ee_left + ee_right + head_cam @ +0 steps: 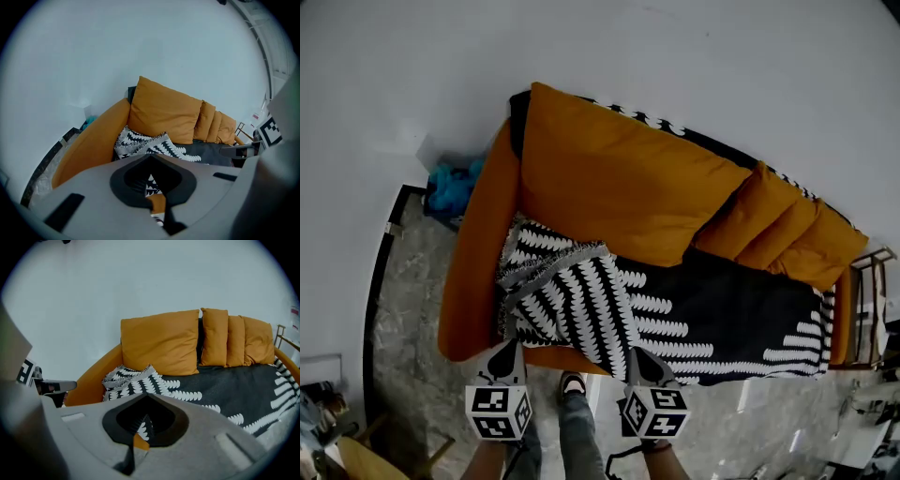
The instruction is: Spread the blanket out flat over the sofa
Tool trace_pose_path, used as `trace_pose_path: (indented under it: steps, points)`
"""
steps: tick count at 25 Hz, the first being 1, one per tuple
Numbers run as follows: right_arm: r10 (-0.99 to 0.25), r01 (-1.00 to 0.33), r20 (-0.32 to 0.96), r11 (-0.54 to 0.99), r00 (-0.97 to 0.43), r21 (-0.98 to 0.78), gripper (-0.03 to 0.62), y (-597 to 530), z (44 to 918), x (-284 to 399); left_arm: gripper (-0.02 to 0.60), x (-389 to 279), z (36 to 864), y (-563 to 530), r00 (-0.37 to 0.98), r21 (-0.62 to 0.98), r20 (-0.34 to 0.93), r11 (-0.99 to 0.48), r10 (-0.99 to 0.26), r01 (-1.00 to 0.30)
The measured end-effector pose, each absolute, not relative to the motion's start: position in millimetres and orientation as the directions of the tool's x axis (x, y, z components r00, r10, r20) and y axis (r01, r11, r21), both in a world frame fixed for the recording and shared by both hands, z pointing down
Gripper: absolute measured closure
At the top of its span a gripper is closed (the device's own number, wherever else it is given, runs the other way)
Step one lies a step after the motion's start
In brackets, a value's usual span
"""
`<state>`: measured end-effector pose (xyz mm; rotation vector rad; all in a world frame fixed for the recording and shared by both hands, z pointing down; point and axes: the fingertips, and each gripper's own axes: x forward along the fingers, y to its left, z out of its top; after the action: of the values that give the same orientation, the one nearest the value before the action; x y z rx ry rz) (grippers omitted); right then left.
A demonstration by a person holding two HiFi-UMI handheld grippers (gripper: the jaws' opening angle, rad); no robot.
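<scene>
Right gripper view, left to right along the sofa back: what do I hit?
sofa armrest → large orange cushion → first narrow cushion → second narrow cushion → third narrow cushion

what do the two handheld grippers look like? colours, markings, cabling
Left gripper and right gripper match: grey moulded jaws with dark tips, each with a white cube bearing black square markers. Their own views show a grey shell around a black teardrop opening. A dark cable hangs below the right one. Person wears jeans.
</scene>
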<state>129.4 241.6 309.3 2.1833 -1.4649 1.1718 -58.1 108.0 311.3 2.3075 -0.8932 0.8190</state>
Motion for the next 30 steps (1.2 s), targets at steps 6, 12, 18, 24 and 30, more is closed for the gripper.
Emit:
trace_pose_path:
  steps: [6, 12, 18, 24, 30]
  points:
    - [-0.646, -0.873, 0.748, -0.443, 0.151, -0.206, 0.589, 239.3, 322.4, 124.3, 0.591, -64.2, 327.4, 107.7, 0.585, 0.249, 0.701, -0.629, -0.408, -0.736]
    - [-0.651, -0.878, 0.74, -0.442, 0.172, -0.184, 0.589, 230.9, 328.5, 126.5, 0.591, -69.8, 336.3, 106.2, 0.584, 0.254, 0.702, -0.623, -0.407, -0.74]
    - [-0.642, -0.888, 0.75, -0.425, 0.158, -0.176, 0.568, 222.9, 336.4, 127.3, 0.591, -70.9, 340.8, 106.6, 0.582, 0.26, 0.705, -0.615, -0.407, -0.745]
    - [-0.638, -0.9, 0.759, -0.397, 0.128, -0.182, 0.556, 212.8, 344.3, 124.2, 0.591, -77.9, 348.4, 105.5, 0.572, 0.265, 0.712, -0.598, -0.409, -0.757]
    - [-0.632, -0.918, 0.769, -0.355, 0.098, -0.175, 0.527, 201.9, 349.9, 128.3, 0.591, -83.6, 356.5, 105.9, 0.554, 0.272, 0.72, -0.565, -0.417, -0.779]
